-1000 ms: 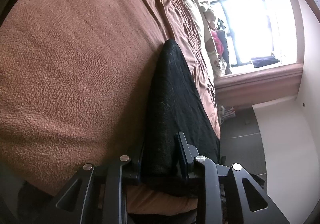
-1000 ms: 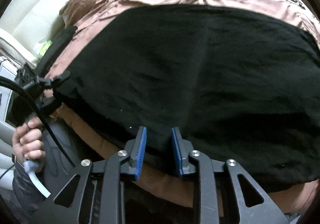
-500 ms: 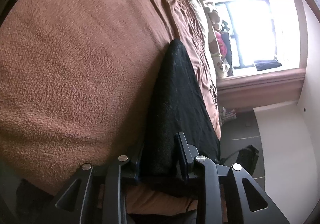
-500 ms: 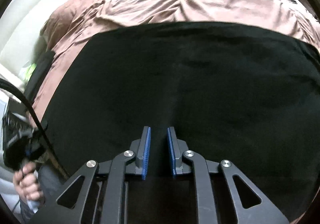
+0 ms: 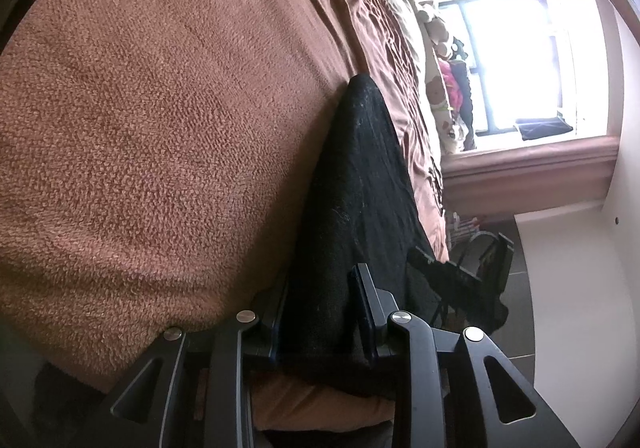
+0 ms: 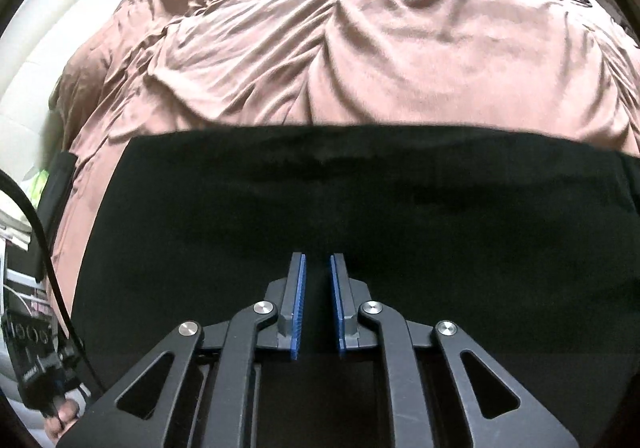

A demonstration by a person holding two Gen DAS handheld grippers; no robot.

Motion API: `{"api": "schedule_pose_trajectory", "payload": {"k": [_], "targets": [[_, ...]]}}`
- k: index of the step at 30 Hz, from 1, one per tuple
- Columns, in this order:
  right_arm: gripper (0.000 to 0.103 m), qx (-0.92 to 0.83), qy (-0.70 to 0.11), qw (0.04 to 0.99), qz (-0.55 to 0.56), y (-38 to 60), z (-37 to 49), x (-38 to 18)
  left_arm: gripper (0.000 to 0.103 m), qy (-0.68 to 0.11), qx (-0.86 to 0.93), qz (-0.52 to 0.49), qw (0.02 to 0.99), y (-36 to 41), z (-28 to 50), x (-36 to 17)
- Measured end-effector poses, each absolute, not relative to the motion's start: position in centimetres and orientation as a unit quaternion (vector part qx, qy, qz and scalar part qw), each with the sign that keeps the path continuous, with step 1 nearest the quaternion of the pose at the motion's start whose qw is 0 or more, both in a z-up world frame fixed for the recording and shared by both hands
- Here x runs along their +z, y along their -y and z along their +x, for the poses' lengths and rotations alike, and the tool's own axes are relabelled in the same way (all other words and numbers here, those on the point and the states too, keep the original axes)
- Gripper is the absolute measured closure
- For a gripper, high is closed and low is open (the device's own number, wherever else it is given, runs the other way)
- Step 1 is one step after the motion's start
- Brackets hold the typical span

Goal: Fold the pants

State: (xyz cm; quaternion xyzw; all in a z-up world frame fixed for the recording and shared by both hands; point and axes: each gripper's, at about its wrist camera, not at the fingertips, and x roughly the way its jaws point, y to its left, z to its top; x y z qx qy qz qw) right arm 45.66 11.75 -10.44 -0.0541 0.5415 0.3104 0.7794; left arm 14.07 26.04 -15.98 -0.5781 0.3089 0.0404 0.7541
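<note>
Pants [image 6: 360,208]: black, spread flat near the bed [image 6: 360,60] edge closest to me. Left gripper [image 5: 324,312]: I pinch one end's hem. Right gripper [image 6: 318,308]: pinching the near edge. Step: a fold, mid-carry. Next, probably: lay my edges on the far edge, then release.

We see a bed [image 5: 160,128] w/ brown blanket, a bright window [image 5: 516,60] behind it, white wall [image 5: 568,288], dark tiled floor [image 5: 520,288], and plush toys [image 5: 440,88] by the sill.
</note>
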Motion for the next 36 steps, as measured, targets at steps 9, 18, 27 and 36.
{"api": "schedule_pose_trajectory", "payload": {"k": [9, 18, 27, 36], "targets": [[0.096, 0.295, -0.538, 0.788, -0.051, -13.5, 48.4, -11.0, 0.073, -0.315, 0.039, -0.573, 0.755, -26.4, 15.2, -16.1], [0.096, 0.293, -0.545, 0.784, -0.048, -13.9, 48.2, -11.0, 0.073, -0.322, 0.034, -0.581, 0.747, -27.0, 16.1, -16.4], [0.096, 0.324, -0.564, 0.759, -0.035, -11.3, 44.2, -11.1, 0.073, -0.324, 0.022, -0.586, 0.742, -27.3, 16.5, -16.4], [0.096, 0.345, -0.57, 0.745, -0.023, -8.5, 39.8, -10.8, 0.087, -0.316, 0.021, -0.571, 0.758, -26.4, 16.4, -14.7]]}}
